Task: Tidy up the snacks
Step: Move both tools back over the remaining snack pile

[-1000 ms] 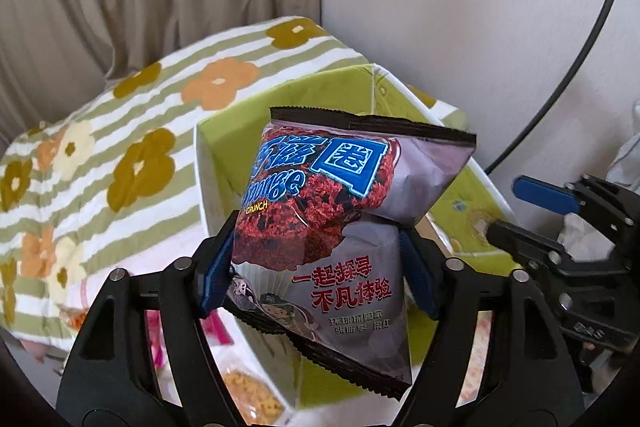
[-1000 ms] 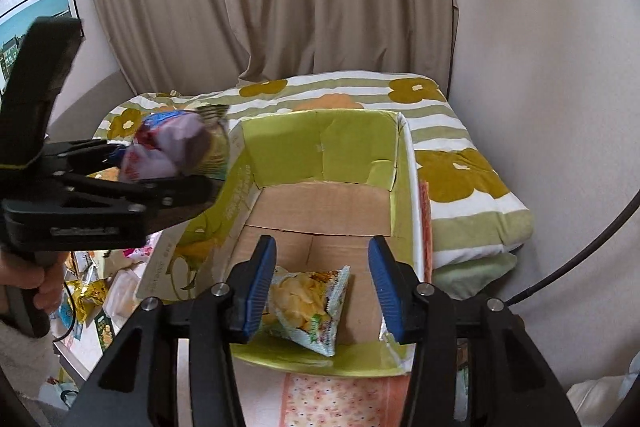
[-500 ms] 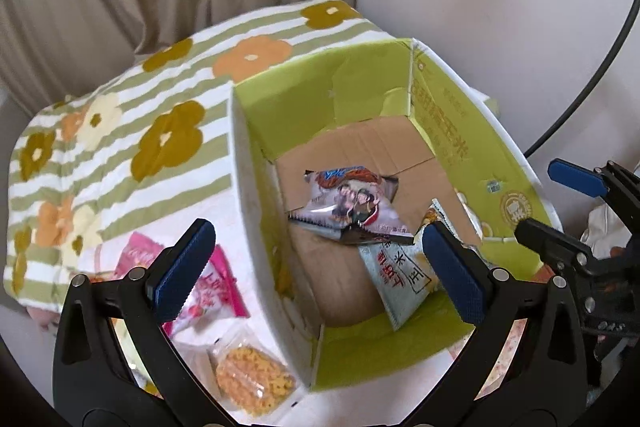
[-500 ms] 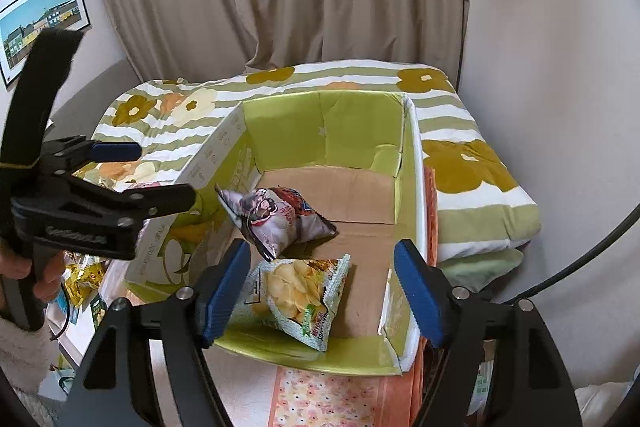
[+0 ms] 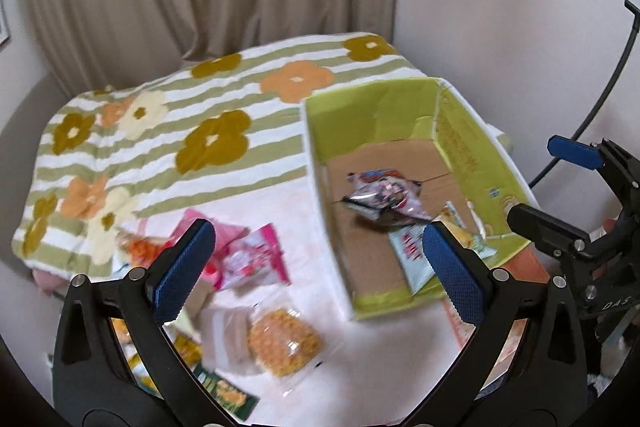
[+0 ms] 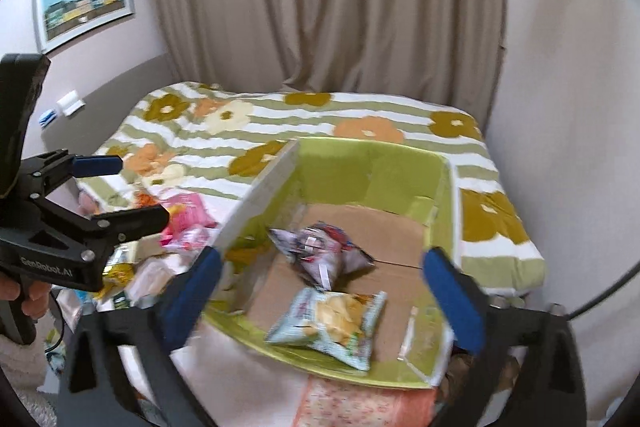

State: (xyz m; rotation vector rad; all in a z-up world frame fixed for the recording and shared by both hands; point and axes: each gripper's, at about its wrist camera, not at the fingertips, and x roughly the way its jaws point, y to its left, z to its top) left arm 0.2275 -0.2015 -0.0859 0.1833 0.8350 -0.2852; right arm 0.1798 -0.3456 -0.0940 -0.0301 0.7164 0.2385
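Snacks are split: a purple bag (image 6: 324,253) and a chip bag (image 6: 330,323) lie inside the green box (image 6: 372,171) on the bed (image 5: 160,131); other packets (image 5: 248,259) lie beside it. Left tongs (image 5: 316,267) gape empty; right tongs (image 6: 320,299) are opening, empty too.

Glossy foil snack bag (image 6: 320,253) in a matt cardboard box (image 6: 376,171) on soft cloth bedspread (image 5: 168,131)
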